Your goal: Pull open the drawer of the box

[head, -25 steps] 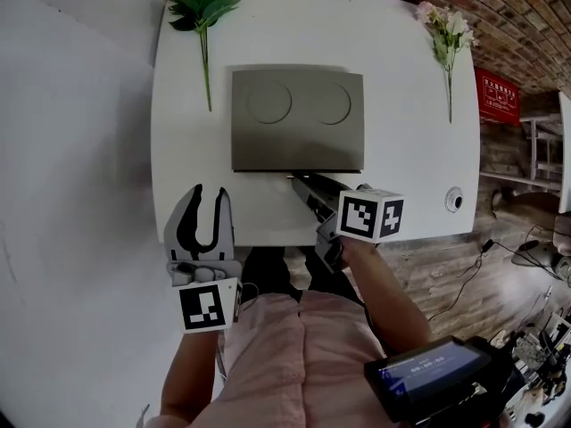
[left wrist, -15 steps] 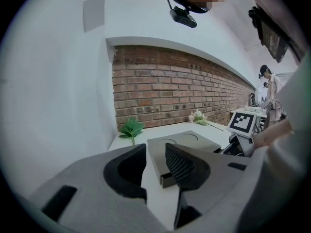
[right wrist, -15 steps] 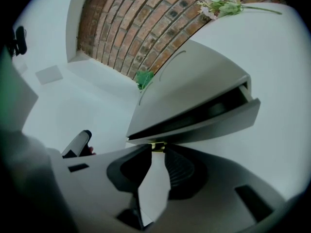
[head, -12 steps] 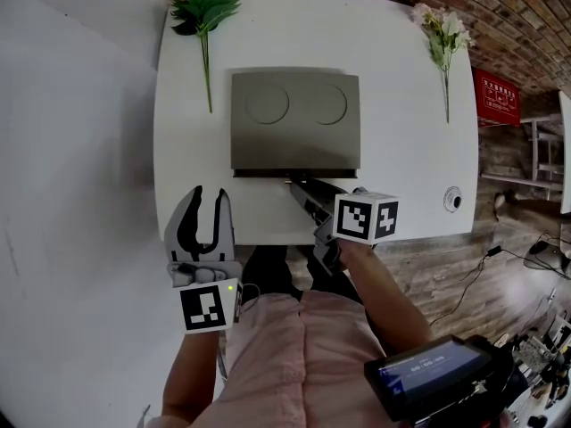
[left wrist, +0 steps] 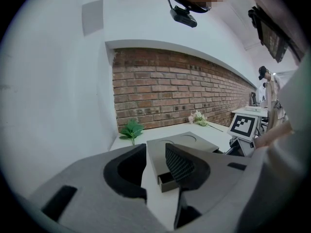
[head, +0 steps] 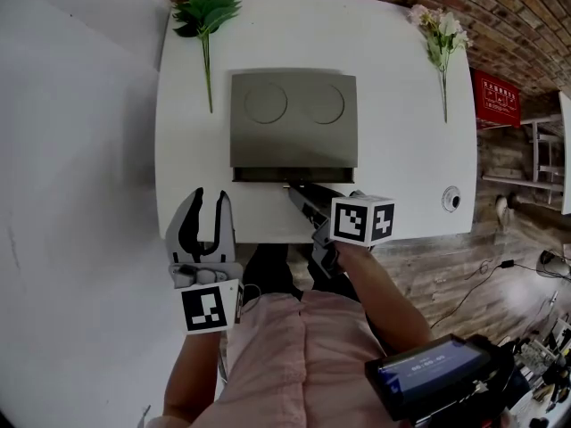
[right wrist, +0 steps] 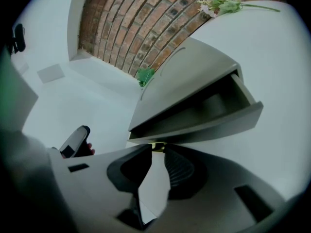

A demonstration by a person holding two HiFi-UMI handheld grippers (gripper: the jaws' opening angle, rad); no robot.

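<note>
The fingers [right wrist: 179,168] of the right gripper [right wrist: 156,150] stand narrow, pinched on the small yellowish knob [right wrist: 156,145] at the front of the drawer [right wrist: 214,120]. The drawer sits partly out of the grey box [head: 294,114] (its dark inside shows under the box's top). The box lies flat near the middle of the white table [head: 401,150], with two round hollows in its lid and the drawer facing the person. The left gripper [left wrist: 155,150] hangs at the table's near left edge, well apart from the box, its fingers spread wide with nothing between them. A green sprig [head: 205,12] lies at the table's far left and pale flowers [head: 439,29] at its far right, before a brick wall [left wrist: 170,91].
</note>
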